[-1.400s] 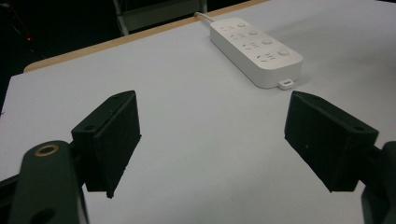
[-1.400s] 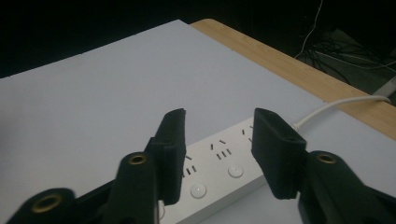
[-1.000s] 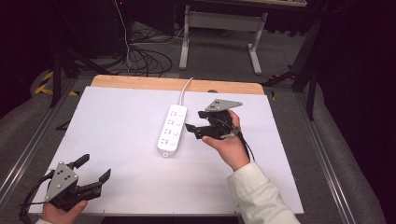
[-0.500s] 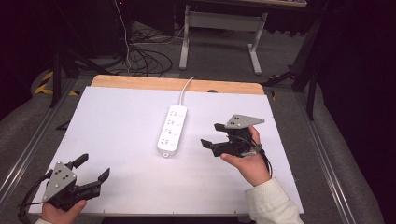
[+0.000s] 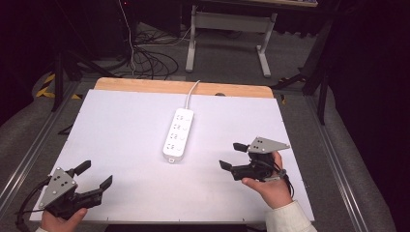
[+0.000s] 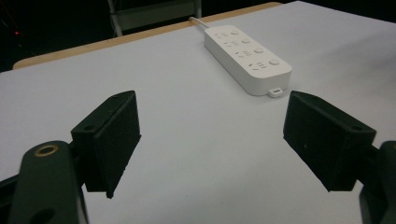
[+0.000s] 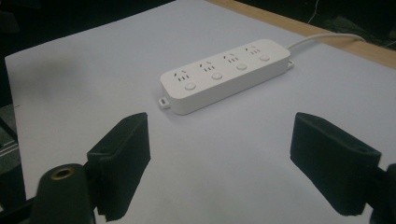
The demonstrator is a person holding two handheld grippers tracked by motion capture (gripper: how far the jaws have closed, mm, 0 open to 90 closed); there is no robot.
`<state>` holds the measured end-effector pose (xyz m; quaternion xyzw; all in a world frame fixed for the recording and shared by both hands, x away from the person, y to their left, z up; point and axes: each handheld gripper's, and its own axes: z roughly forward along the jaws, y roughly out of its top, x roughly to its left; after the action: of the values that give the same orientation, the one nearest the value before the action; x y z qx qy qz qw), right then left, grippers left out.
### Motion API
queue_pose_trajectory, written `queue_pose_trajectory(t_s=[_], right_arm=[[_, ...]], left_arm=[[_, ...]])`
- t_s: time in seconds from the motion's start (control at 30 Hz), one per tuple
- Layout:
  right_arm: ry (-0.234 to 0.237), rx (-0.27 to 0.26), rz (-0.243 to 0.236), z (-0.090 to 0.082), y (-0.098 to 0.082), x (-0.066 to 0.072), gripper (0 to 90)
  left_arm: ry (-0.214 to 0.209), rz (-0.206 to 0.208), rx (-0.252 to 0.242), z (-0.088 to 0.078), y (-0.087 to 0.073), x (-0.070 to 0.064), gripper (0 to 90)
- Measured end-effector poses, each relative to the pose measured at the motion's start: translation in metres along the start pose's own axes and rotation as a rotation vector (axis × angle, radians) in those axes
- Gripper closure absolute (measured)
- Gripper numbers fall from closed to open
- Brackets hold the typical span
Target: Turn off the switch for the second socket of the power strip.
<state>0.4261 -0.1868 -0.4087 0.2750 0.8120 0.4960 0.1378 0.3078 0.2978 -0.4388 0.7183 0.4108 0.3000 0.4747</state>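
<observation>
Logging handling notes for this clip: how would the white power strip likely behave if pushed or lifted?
The white rectangular plastic power strip looks rigid and lies flat, so it would probably slide, not roll or tip. Its white cable trails off the table's far edge and may drag or pivot it.

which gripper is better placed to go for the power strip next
Probably the right gripper: it sits open just beside the power strip, near its lower end. The left gripper, also open, rests at the table's near left corner, farther off.
</observation>
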Motion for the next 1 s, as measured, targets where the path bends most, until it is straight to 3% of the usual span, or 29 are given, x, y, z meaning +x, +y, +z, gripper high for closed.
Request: queue_pose_trajectory(t_s=[0.17,0.33,0.6,0.83,1.0], right_arm=[[0.002,-0.006,0.012,-0.005,-0.017,0.0,20.7],[-0.005,-0.009,0.02,-0.005,-0.035,0.0,20.5],[0.001,0.003,0.044,-0.001,-0.062,0.004,18.9],[-0.038,0.022,0.091,0.001,-0.087,0.007,19.1],[-0.068,0.029,0.1,0.001,-0.091,0.006,19.2]], left_arm=[[-0.013,-0.006,-0.002,-0.001,0.001,0.0,19.1],[0.015,0.022,-0.002,0.0,0.0,-0.003,18.6],[0.012,0.023,0.005,0.0,0.0,-0.002,18.7],[0.022,0.021,0.009,0.001,-0.002,0.0,17.8],[0.012,0.01,0.015,-0.001,-0.003,0.002,17.5]])
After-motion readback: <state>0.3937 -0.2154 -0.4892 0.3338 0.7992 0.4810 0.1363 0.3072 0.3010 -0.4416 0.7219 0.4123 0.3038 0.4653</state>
